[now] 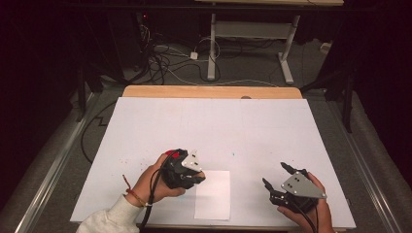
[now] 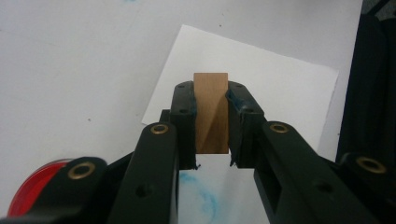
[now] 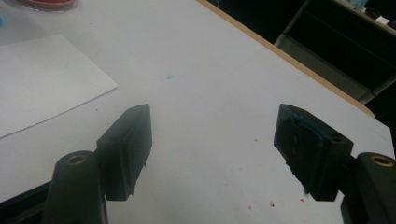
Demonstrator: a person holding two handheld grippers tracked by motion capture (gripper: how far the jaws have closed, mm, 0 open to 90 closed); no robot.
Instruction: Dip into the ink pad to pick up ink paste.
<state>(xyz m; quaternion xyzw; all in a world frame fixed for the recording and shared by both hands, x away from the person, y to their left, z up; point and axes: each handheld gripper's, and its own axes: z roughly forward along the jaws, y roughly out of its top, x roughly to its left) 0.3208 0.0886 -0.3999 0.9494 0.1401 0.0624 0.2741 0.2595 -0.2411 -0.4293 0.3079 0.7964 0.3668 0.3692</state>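
- Two grippers are seen over the white table top (image 1: 209, 126), one in each of the person's hands.
- A wooden block (image 2: 211, 112) is clamped between the jaws of the left gripper (image 2: 211, 100); in the left gripper view both black pads are pressed flat against its sides.
- The block is held upright between the pads, with its top edge standing above the jaw tips and its lower end reaching down between the jaws.
- The held block is seen over a white sheet of paper (image 2: 280, 88) that lies flat on the table, near the sheet's left edge in the high view.
- A faint blue smear (image 2: 201, 196) is seen on the paper just below the block, between the jaw bases.
- A red round thing (image 2: 35, 189) is partly seen at the lower left of the left gripper view; what it is cannot be told.
- The jaws of the right gripper (image 3: 212, 140) are spread wide, with nothing between them and only bare table seen in the gap.
- The right gripper (image 1: 279, 177) is held well apart from the block, to the right of the paper (image 1: 213, 194).
- Small red specks (image 3: 271, 204) are seen on the table near the right gripper's jaws.
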